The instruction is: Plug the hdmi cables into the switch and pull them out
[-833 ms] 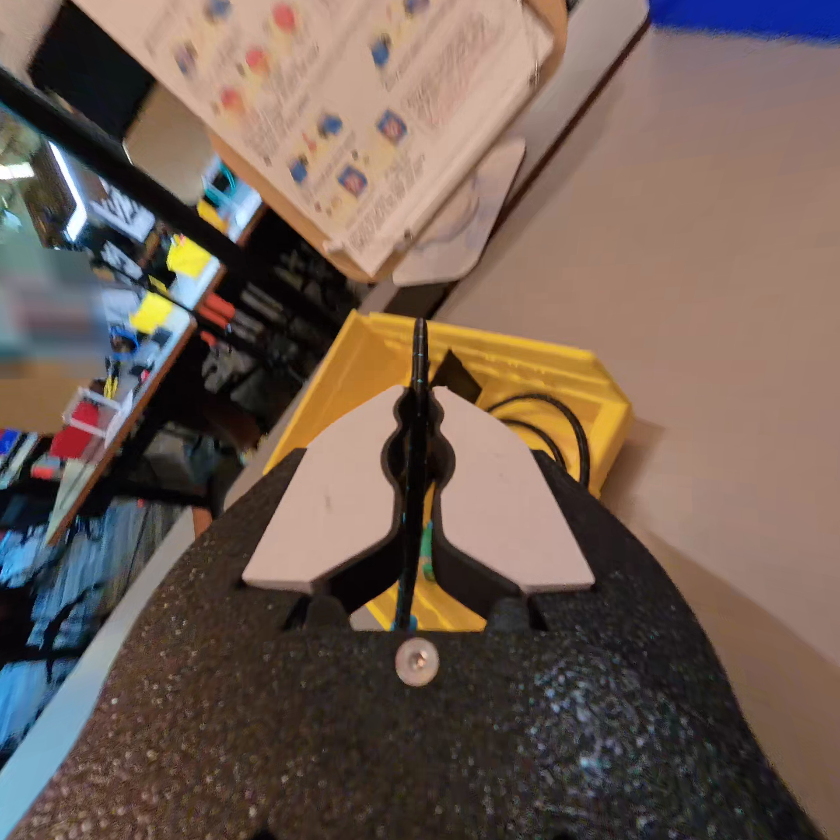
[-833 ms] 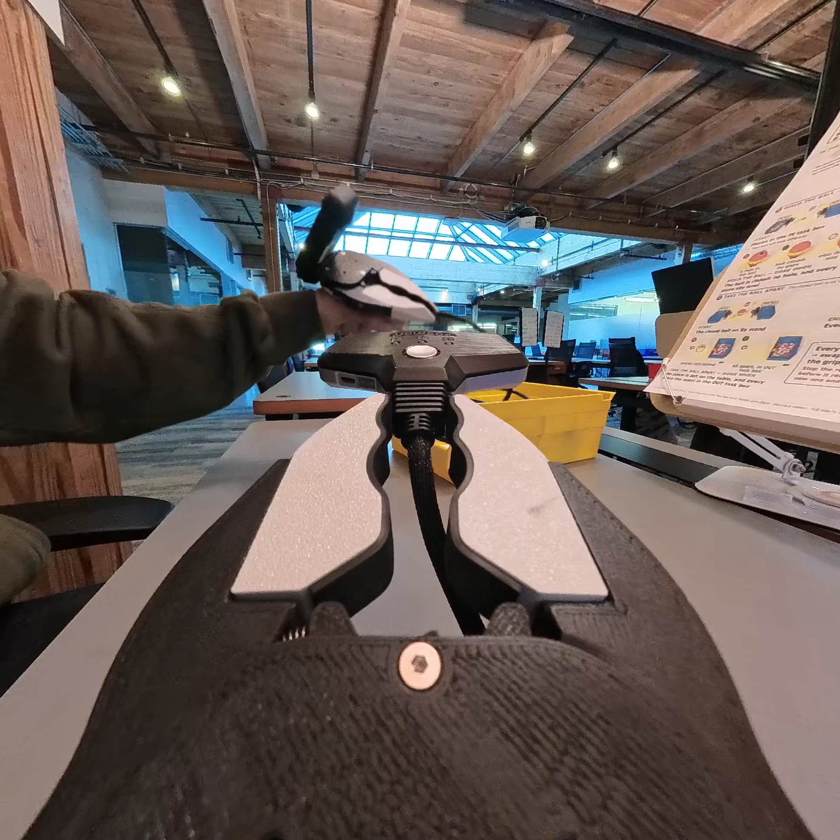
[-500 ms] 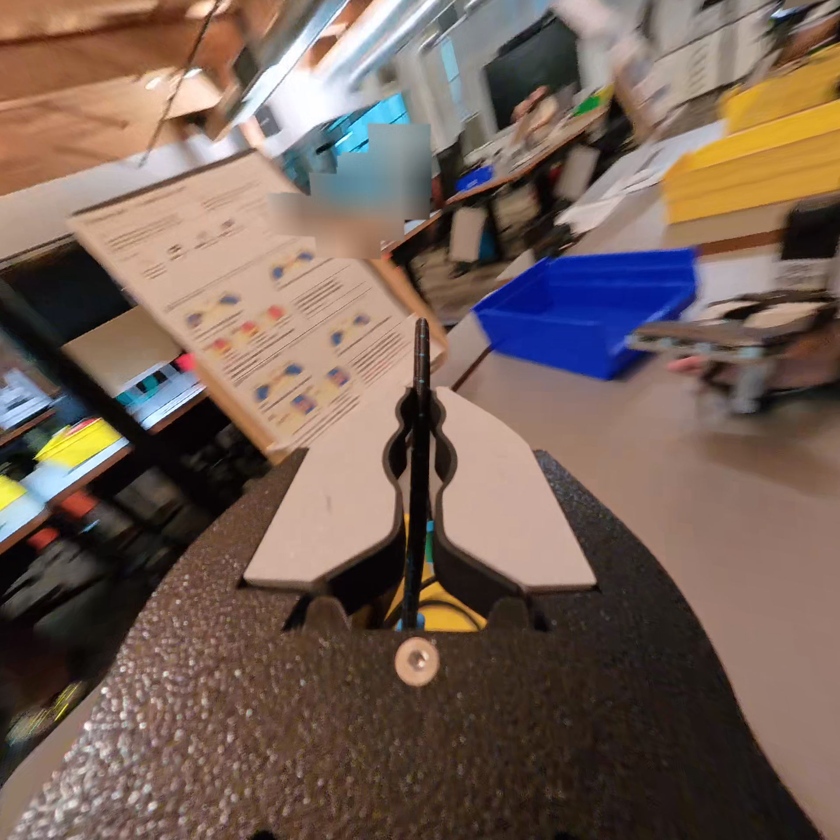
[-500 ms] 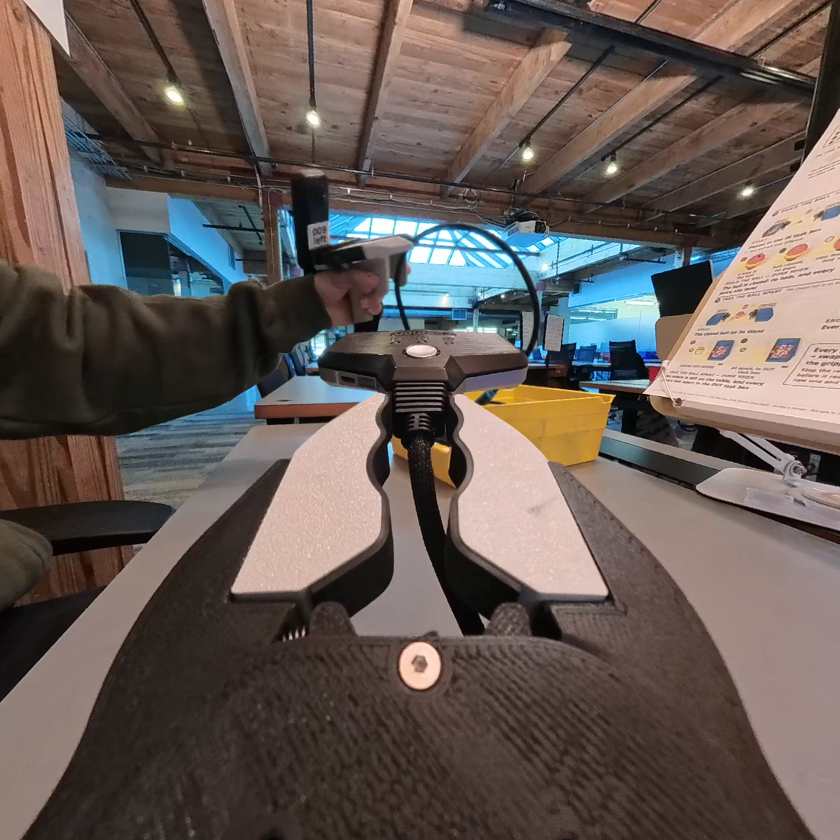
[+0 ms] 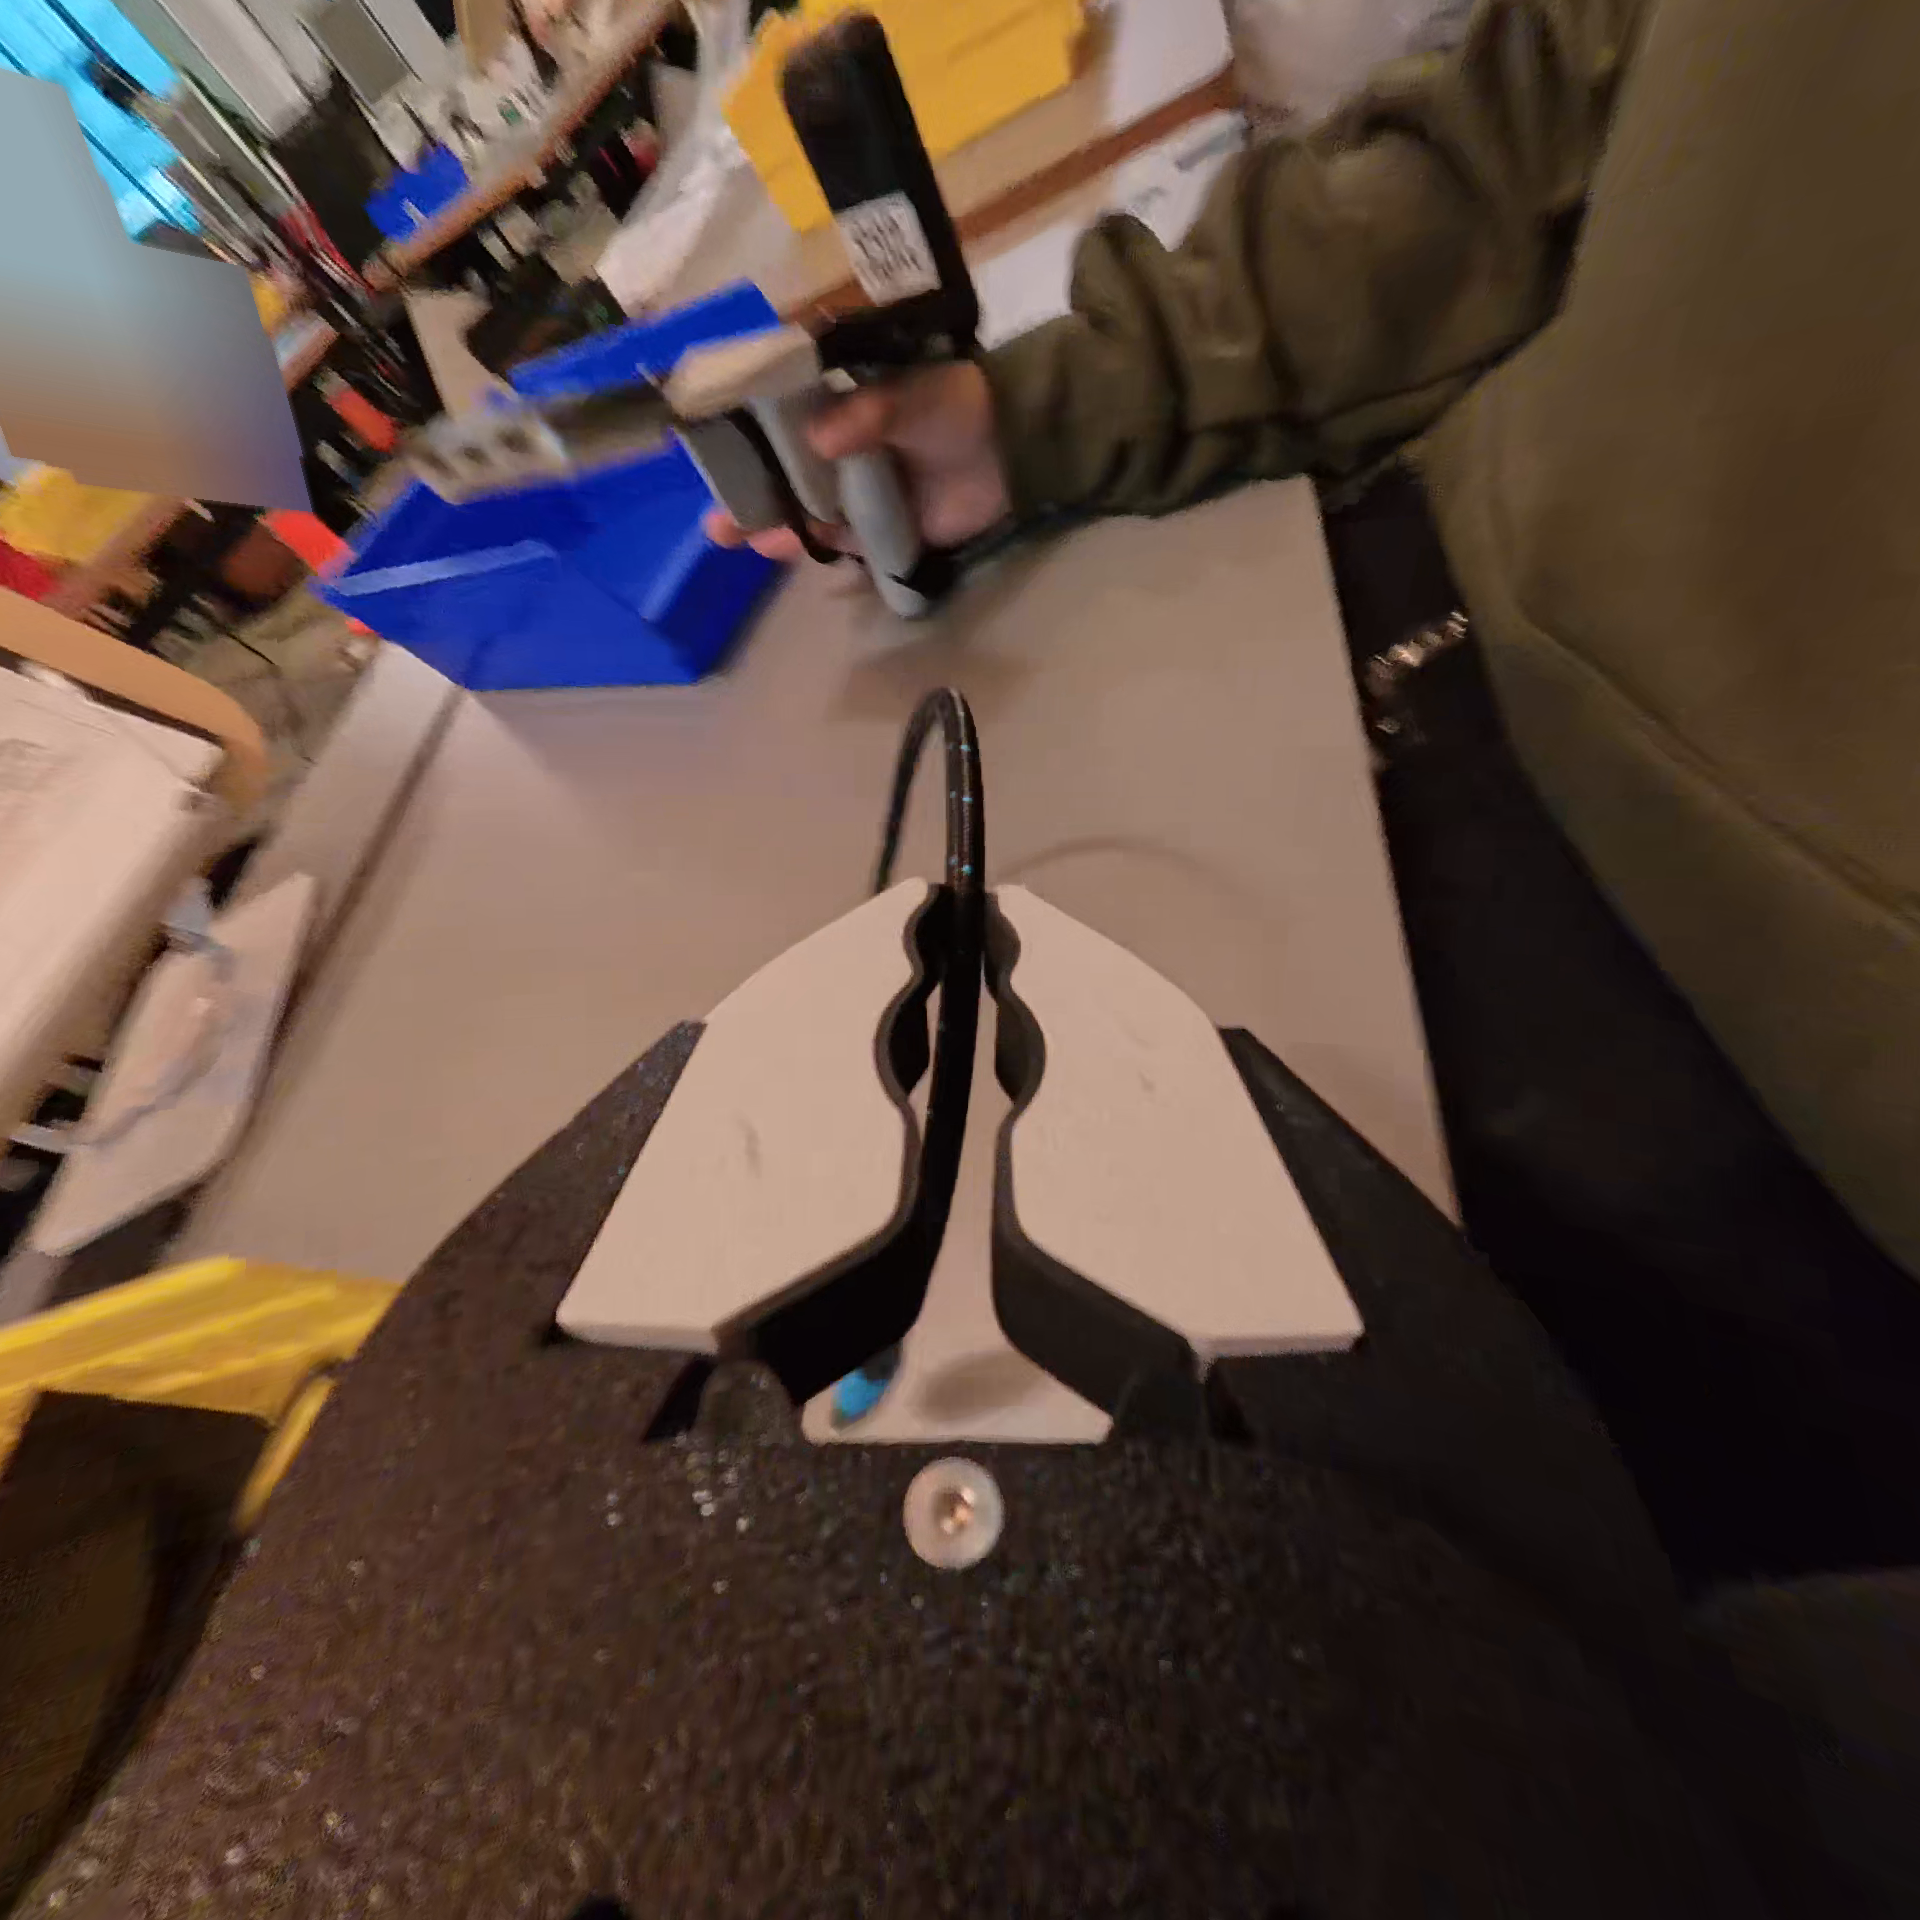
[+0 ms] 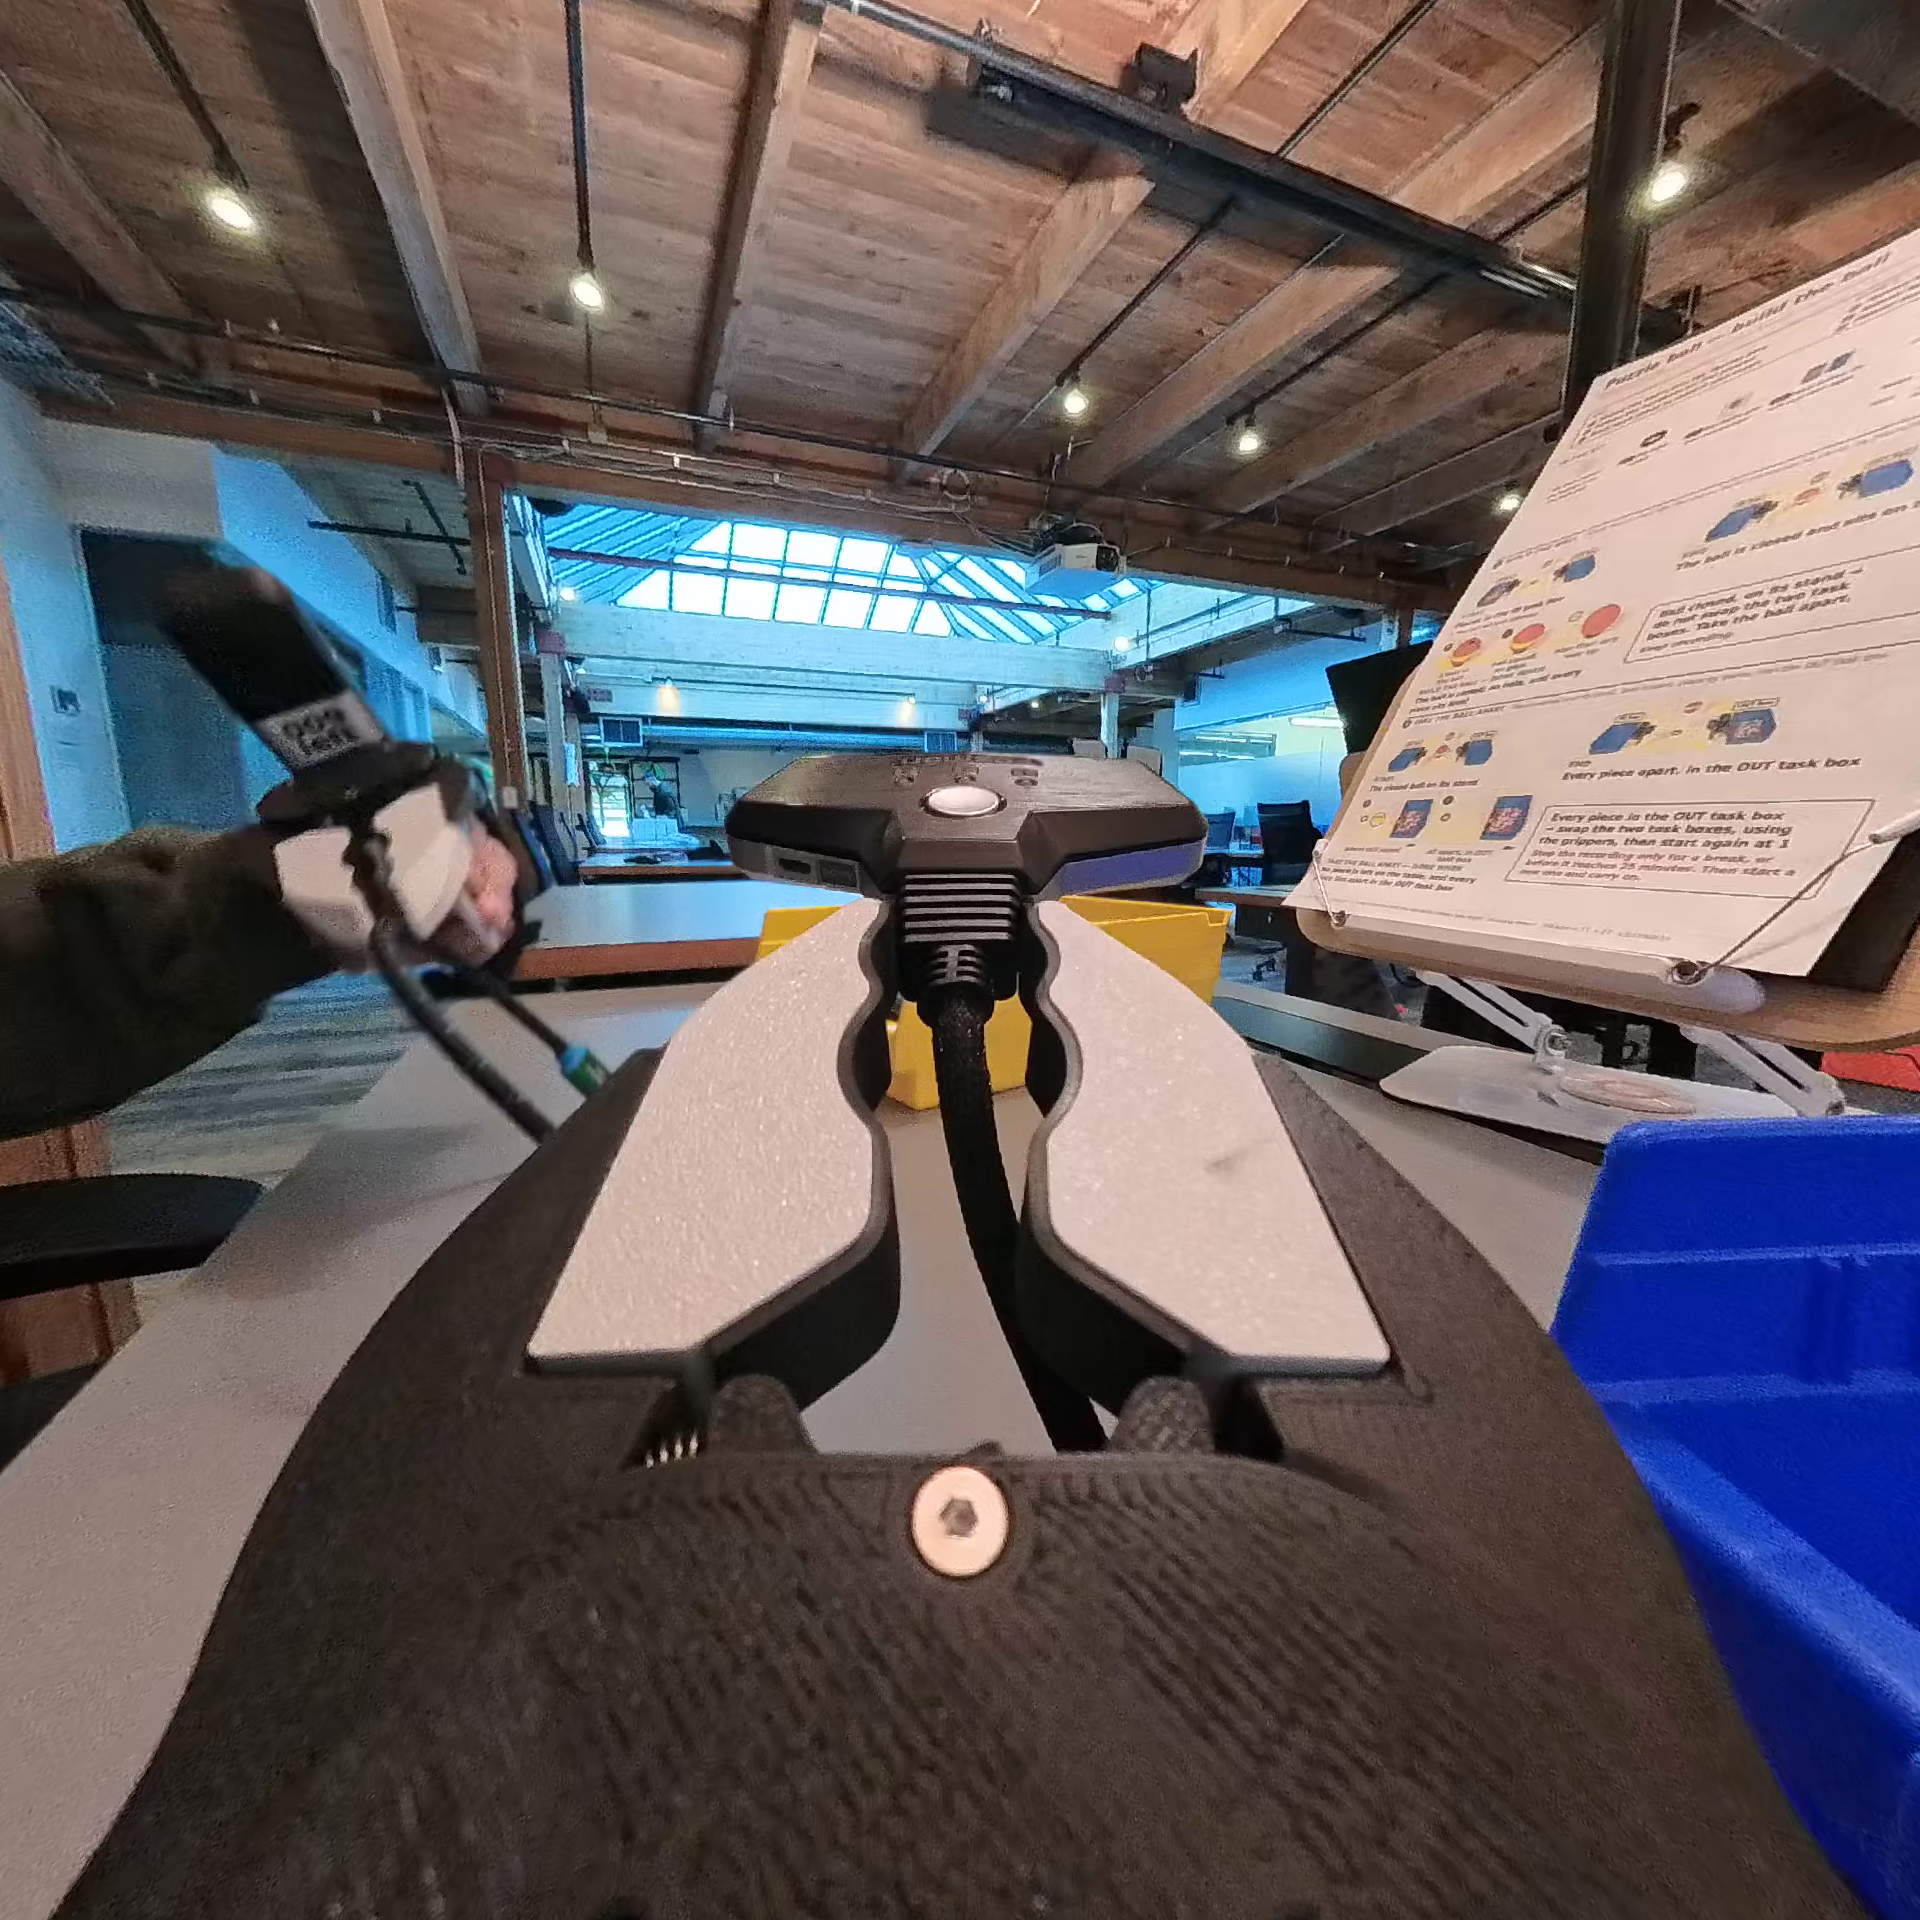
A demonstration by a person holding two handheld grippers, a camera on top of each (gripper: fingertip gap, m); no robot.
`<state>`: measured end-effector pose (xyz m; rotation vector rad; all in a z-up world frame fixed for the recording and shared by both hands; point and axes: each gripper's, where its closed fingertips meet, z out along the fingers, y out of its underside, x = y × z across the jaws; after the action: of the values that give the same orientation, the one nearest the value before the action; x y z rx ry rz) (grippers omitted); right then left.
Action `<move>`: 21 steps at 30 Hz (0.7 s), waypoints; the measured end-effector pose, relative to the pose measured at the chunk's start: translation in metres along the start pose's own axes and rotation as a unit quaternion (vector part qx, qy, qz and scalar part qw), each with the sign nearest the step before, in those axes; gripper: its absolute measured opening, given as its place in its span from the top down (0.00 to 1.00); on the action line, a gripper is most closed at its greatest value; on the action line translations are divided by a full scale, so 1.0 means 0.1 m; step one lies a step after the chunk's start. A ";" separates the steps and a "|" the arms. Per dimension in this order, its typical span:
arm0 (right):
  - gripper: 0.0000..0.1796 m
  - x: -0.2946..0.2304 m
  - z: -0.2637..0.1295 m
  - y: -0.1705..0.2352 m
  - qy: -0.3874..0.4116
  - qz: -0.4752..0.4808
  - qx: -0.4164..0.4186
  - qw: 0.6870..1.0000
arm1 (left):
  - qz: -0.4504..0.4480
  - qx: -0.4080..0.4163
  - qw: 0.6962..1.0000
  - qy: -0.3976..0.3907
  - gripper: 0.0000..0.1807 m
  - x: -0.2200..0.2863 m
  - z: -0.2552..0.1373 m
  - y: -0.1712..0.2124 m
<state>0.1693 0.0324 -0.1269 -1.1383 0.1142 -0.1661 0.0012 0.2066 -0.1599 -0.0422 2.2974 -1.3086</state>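
My right gripper (image 6: 961,914) is shut on the ribbed black plug and braided cord at the back of the black switch (image 6: 966,821) and holds the switch level above the table. My left gripper (image 5: 961,894) is shut on a thin black HDMI cable (image 5: 956,790), which arches up over the fingertips. In the right wrist view the left gripper (image 6: 364,852) is at the left, with the cable (image 6: 457,1039) hanging down from it to a green-blue end (image 6: 582,1065). In the left wrist view the right gripper (image 5: 883,436) and switch (image 5: 488,457) are blurred, far ahead.
A blue bin (image 6: 1766,1351) stands close on my right, also seen in the left wrist view (image 5: 561,592). A yellow bin (image 6: 1132,935) sits behind the switch. An instruction board on a stand (image 6: 1662,675) is at the back right. An olive sleeve (image 5: 1351,260) reaches in.
My left gripper has swung away from the yellow bin, carrying the cable, and now faces the right gripper. The right gripper has shifted slightly with the switch, and the blue bin has come into its view.
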 end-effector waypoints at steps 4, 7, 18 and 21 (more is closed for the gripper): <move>0.88 0.01 0.00 0.00 0.001 0.004 0.002 1.000 | -0.061 -0.094 0.994 -0.002 0.95 0.23 -0.12 0.55; 0.88 0.00 0.00 0.00 0.000 0.003 0.001 1.000 | -0.136 -0.133 0.981 -0.030 0.91 0.25 -0.26 0.90; 0.88 -0.02 0.01 0.00 -0.003 0.003 -0.001 1.000 | -0.431 -0.154 0.829 -0.323 0.79 -0.44 -0.83 1.41; 0.88 -0.02 0.00 0.00 -0.005 0.004 0.001 1.000 | -0.445 -0.210 0.802 -0.338 0.78 -0.48 -0.79 1.60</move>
<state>0.1671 0.0332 -0.1268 -1.1366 0.1095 -0.1525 0.0424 0.3687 -0.2378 -1.6240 1.8532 -0.8430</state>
